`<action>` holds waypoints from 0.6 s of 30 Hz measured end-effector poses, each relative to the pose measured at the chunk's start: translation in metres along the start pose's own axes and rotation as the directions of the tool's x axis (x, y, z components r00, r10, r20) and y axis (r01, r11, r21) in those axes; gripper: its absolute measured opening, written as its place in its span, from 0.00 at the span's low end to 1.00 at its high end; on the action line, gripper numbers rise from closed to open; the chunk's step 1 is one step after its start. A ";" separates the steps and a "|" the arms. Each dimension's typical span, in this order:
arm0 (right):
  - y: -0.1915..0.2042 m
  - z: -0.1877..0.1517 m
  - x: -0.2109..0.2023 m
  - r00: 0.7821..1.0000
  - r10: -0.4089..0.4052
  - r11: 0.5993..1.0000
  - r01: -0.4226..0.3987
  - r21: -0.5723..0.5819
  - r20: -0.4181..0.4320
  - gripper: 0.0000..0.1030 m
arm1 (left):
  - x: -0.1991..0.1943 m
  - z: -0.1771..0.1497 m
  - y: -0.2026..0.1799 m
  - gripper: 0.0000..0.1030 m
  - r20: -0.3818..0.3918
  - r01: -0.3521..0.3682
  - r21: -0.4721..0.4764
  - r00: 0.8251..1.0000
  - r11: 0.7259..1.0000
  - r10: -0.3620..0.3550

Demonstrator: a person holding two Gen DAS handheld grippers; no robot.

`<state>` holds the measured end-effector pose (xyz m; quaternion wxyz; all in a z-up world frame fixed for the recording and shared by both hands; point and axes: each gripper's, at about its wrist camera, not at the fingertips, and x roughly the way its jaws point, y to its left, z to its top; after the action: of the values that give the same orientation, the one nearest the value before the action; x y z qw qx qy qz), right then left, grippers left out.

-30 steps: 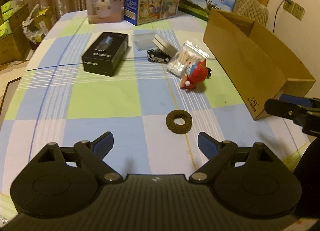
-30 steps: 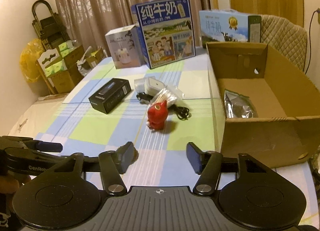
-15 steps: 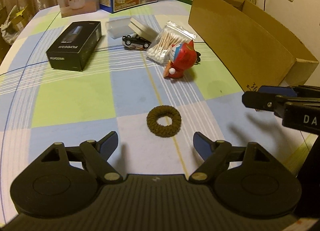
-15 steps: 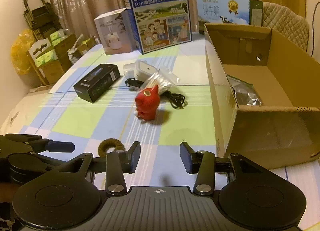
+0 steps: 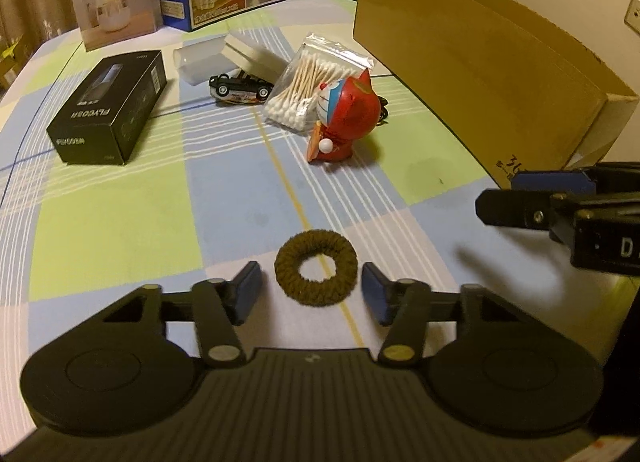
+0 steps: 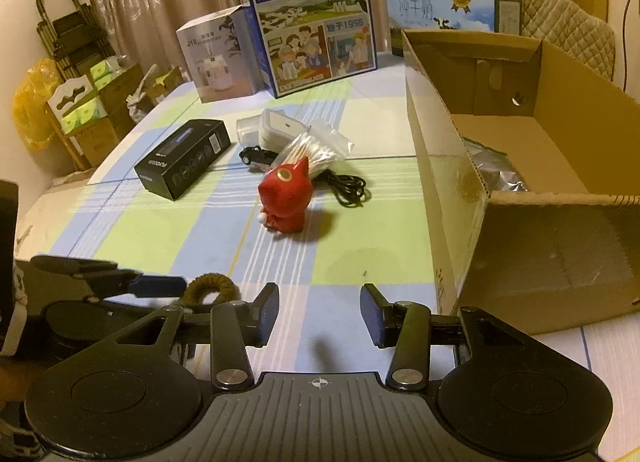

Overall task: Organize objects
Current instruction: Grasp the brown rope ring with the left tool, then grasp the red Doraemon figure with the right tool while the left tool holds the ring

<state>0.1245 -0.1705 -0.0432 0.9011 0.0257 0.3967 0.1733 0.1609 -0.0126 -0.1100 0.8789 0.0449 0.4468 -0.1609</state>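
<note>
A brown hair tie [image 5: 289, 266] lies flat on the checked tablecloth, between the fingers of my left gripper [image 5: 312, 289]. The jaws are closing; a small gap still shows on each side of the ring, so the pads do not press it. In the right wrist view the hair tie [image 6: 212, 285] peeks out beside the left gripper's blue fingertip [image 6: 158, 286]. My right gripper [image 6: 320, 312] hovers over the cloth to the right, open with nothing between its fingers, close to the open cardboard box [image 6: 448, 189].
Behind the hair tie stand a red toy figure [image 5: 352, 113], a bag of cotton swabs [image 5: 300, 77], a toy car [image 5: 240, 89], a black box [image 5: 108, 105] and a black cable [image 6: 350, 185]. A silver bag [image 6: 494, 165] lies in the cardboard box. Cartons line the far edge.
My left gripper has come down and forward over the hair tie, and its jaws have narrowed around it. The right gripper sank a little and its jaws narrowed slightly.
</note>
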 end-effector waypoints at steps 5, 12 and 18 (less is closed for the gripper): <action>0.001 0.000 0.001 1.000 -0.002 1.000 0.002 0.001 0.002 0.41 | 0.004 0.003 -0.003 0.38 0.000 -0.002 0.043 1.000 0.999 0.002; 0.005 0.001 0.003 1.000 0.003 1.000 -0.003 -0.010 0.003 0.41 | 0.005 0.002 -0.001 0.15 0.001 0.009 0.056 1.000 0.998 -0.009; 0.013 0.003 0.008 1.000 0.023 0.999 -0.023 -0.040 0.003 0.41 | -0.004 0.006 0.018 0.14 -0.003 -0.012 0.011 1.000 1.000 0.012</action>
<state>0.1279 -0.1552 -0.0438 0.9000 0.0123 0.3913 0.1915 0.1692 0.0039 -0.1039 0.8790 0.0525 0.4469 -0.1579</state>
